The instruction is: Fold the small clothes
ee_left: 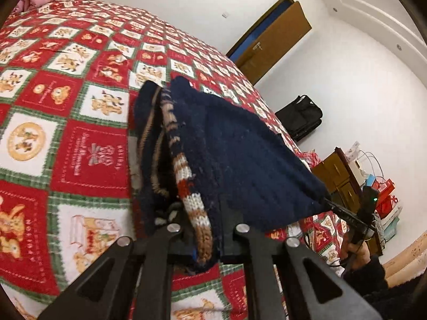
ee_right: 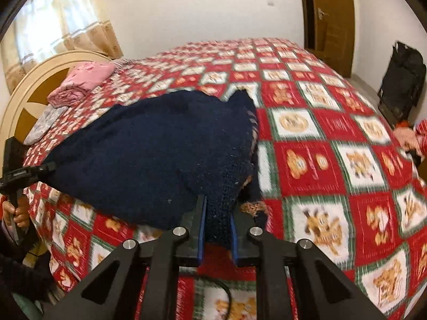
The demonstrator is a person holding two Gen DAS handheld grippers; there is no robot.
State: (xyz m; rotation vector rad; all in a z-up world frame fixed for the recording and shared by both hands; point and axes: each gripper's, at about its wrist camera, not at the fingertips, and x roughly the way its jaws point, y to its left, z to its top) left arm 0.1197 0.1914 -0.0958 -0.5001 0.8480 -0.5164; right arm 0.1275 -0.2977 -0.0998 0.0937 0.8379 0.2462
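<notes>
A small navy knitted sweater [ee_left: 240, 144] with a striped brown, white and red trim [ee_left: 192, 202] is held up over the bed. My left gripper [ee_left: 205, 229] is shut on its near striped edge. My right gripper [ee_right: 217, 221] is shut on another edge of the sweater [ee_right: 149, 154]; it also shows in the left wrist view [ee_left: 344, 213], clamping the far corner. The left gripper shows in the right wrist view [ee_right: 29, 172] at the sweater's left corner. The cloth hangs stretched between both grippers, its far part resting on the bed.
The bed has a red, green and white bear-patterned quilt [ee_right: 333, 160]. Folded pink cloth [ee_right: 82, 82] lies by the cream headboard [ee_right: 34, 80]. A black bag [ee_right: 403, 80] stands by the wall near a brown door [ee_right: 331, 21]. A wooden cabinet [ee_left: 339, 176] with clutter stands beside the bed.
</notes>
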